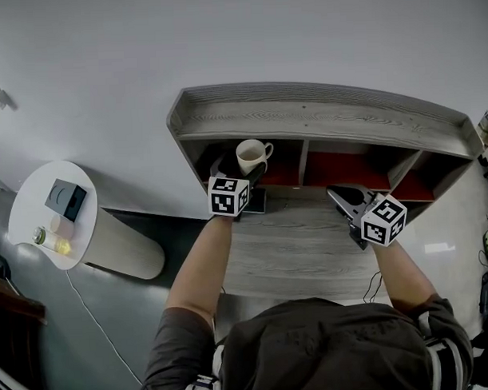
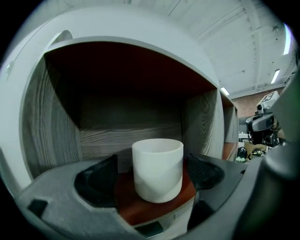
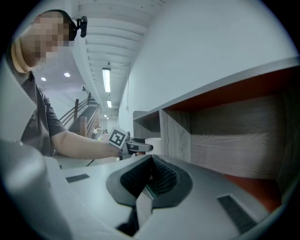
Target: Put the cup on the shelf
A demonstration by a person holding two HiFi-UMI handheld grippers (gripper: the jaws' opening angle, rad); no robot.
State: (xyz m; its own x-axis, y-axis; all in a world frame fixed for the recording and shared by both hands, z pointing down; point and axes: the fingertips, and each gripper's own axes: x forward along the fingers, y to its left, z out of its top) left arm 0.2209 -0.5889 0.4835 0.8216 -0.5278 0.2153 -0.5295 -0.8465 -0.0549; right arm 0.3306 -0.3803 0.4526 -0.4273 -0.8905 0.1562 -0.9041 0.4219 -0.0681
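Inside leftmost compartment of shelf point(image 1: 321, 115), white cup point(image 2: 157, 168) stands upright on red floor, handle toward 3 o'clock in head view. Left tool point(image 2: 152, 177) spread wide, pads flanking cup at 9 and 3 o'clock, gap showing on 9 o'clock side. Right tool point(image 3: 150, 180) pressed closed, empty, over grey worktop point(image 1: 302, 244), at 3 o'clock from left tool.

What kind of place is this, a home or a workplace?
Probably a workplace, perhaps a lab or office hall: a wooden desk with a shelf, a round side table, and long ceiling lights above a staircase.
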